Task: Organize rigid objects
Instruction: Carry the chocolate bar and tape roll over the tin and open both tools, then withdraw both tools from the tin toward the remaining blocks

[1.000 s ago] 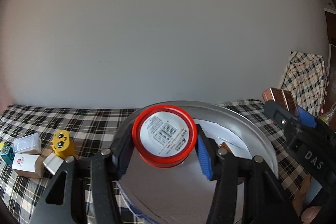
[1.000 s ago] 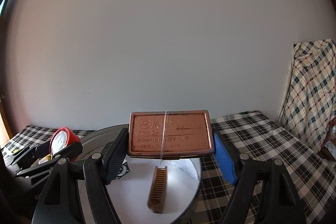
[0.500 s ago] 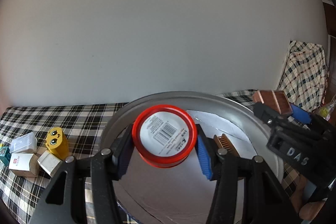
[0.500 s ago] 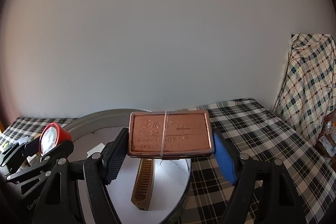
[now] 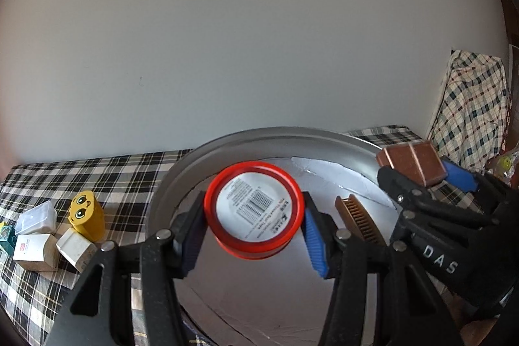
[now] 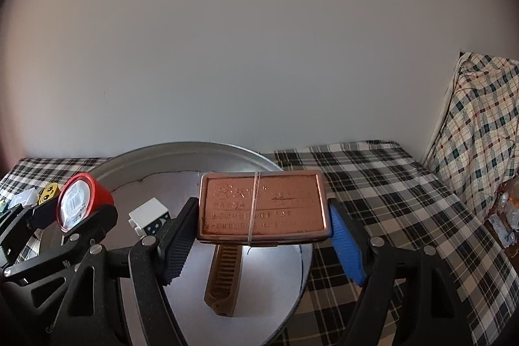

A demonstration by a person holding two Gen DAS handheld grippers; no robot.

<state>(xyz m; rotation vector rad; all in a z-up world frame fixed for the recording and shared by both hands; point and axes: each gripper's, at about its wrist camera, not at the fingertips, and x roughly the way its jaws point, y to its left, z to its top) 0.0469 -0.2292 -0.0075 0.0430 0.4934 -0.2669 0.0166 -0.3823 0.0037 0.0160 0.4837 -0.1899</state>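
Observation:
My left gripper (image 5: pixel 254 227) is shut on a round red tin (image 5: pixel 254 208) with a white barcode label, held above the big silver basin (image 5: pixel 181 164). My right gripper (image 6: pixel 262 227) is shut on a flat copper-coloured tin (image 6: pixel 261 206) with a rubber band round it, held over the same basin (image 6: pixel 129 158). A brown comb (image 6: pixel 223 278) and a white box with a starred side (image 6: pixel 149 214) lie inside the basin. The right gripper with its copper tin (image 5: pixel 412 161) shows in the left wrist view; the left gripper with the red tin (image 6: pixel 81 200) shows in the right wrist view.
On the checked cloth left of the basin lie a yellow face toy (image 5: pixel 86 214), a clear plastic box (image 5: pixel 37 218), two small white boxes (image 5: pixel 34 250) and a teal item (image 5: pixel 6 234). A checked cloth hangs on the right (image 6: pixel 480 125). A plain wall stands behind.
Both grippers have come in lower over the basin with their tins. The basin looks larger, and the white starred box now shows in the right wrist view.

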